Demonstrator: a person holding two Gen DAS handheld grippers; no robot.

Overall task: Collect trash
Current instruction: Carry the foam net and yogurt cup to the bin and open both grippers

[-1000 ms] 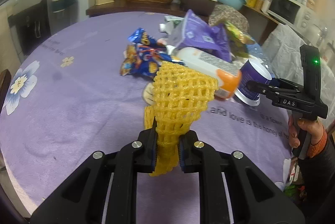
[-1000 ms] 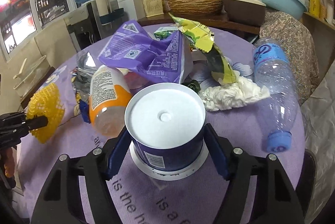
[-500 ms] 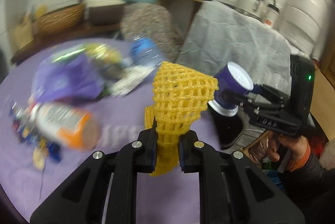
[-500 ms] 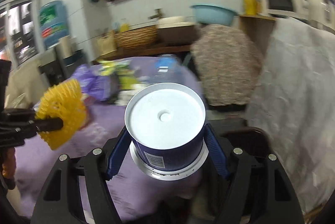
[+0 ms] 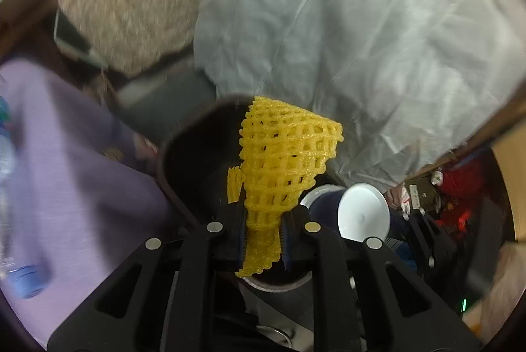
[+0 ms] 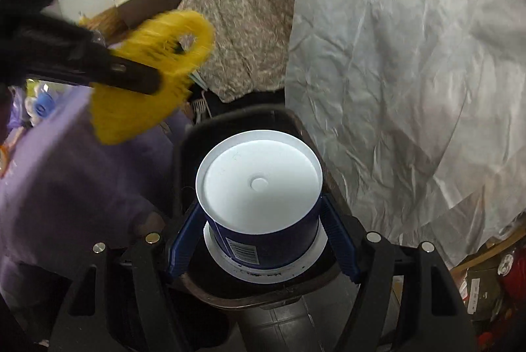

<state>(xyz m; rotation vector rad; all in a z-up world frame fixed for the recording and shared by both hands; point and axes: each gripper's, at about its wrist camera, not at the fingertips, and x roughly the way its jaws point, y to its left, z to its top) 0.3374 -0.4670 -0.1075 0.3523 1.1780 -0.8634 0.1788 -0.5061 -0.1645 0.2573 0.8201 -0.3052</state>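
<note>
My left gripper point(image 5: 263, 237) is shut on a yellow foam fruit net point(image 5: 282, 161) and holds it over the dark trash bin point(image 5: 184, 161). My right gripper point(image 6: 261, 240) is shut on a purple cup with a white base point(image 6: 259, 184), held upside down above the same bin point(image 6: 236, 296). In the right wrist view the net point(image 6: 148, 79) and the left gripper show blurred at the upper left. In the left wrist view the cup point(image 5: 361, 214) sits just right of the net.
The purple tablecloth's edge point(image 5: 65, 171) lies left of the bin, with a plastic bottle point(image 5: 13, 204) on it. A white crinkled cover point(image 6: 411, 72) hangs close on the right. A patterned cloth-covered object point(image 6: 240, 33) stands behind the bin.
Both grippers have swung right, off the table, carrying the net and the cup. They now hang over the dark bin beside the table.
</note>
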